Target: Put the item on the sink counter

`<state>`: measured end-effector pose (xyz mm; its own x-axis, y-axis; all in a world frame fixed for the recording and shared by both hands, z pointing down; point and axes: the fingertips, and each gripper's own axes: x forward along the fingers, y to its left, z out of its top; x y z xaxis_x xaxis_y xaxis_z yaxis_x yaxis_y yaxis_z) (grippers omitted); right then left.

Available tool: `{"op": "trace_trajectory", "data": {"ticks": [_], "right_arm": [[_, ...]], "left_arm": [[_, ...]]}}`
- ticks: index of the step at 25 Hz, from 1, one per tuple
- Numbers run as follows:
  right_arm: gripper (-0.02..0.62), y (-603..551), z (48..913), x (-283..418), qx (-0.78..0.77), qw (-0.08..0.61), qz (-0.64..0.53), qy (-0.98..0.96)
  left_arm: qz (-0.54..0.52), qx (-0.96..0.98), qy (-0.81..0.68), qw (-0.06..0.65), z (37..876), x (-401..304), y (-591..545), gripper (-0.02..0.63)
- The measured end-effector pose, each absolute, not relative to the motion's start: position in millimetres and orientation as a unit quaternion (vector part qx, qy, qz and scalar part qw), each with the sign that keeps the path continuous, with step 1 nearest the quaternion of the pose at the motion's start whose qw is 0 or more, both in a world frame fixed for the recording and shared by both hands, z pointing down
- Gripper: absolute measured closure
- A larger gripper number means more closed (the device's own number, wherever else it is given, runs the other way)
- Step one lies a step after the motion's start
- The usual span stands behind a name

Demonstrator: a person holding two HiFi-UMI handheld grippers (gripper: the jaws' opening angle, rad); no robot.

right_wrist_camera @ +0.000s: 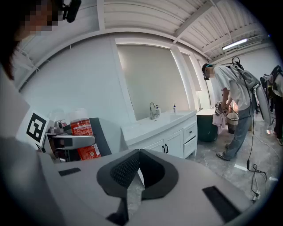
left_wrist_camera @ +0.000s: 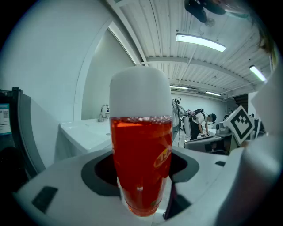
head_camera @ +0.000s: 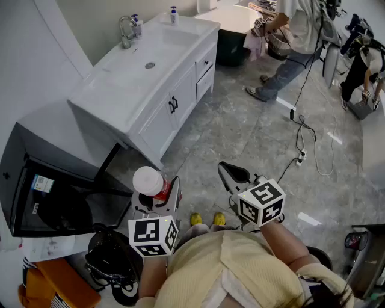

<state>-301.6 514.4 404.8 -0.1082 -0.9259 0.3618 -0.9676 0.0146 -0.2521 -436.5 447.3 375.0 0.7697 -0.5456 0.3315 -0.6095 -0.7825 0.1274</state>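
A red bottle with a white cap (head_camera: pixel 150 182) stands upright between the jaws of my left gripper (head_camera: pixel 157 198), which is shut on its body. In the left gripper view the bottle (left_wrist_camera: pixel 141 163) fills the middle, its clear red body pinched low down. My right gripper (head_camera: pixel 232 176) hangs beside it over the floor, shut with nothing in it; its pads (right_wrist_camera: pixel 128 170) meet at the tips. The right gripper view also shows the bottle (right_wrist_camera: pixel 84 132) at the left. The white sink counter (head_camera: pixel 114 96) lies ahead to the left, well apart from both grippers.
A faucet (head_camera: pixel 126 30) and a soap bottle (head_camera: pixel 173 13) stand at the counter's back. A dark appliance (head_camera: pixel 54 198) sits left of me. One person (head_camera: pixel 295 42) bends over a basket beyond the counter, and another (head_camera: pixel 368 66) is at the far right. A cable (head_camera: pixel 301 141) trails over the grey floor.
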Motion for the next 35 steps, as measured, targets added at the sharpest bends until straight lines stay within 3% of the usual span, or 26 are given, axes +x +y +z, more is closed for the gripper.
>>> {"op": "trace_trajectory", "data": {"ticks": [35], "right_arm": [[0.569,472,407,-353,0.662,0.062,0.232,-0.709]], "left_arm": [[0.15,0.941,-0.276,0.125,389,-474,423,0.288]]}}
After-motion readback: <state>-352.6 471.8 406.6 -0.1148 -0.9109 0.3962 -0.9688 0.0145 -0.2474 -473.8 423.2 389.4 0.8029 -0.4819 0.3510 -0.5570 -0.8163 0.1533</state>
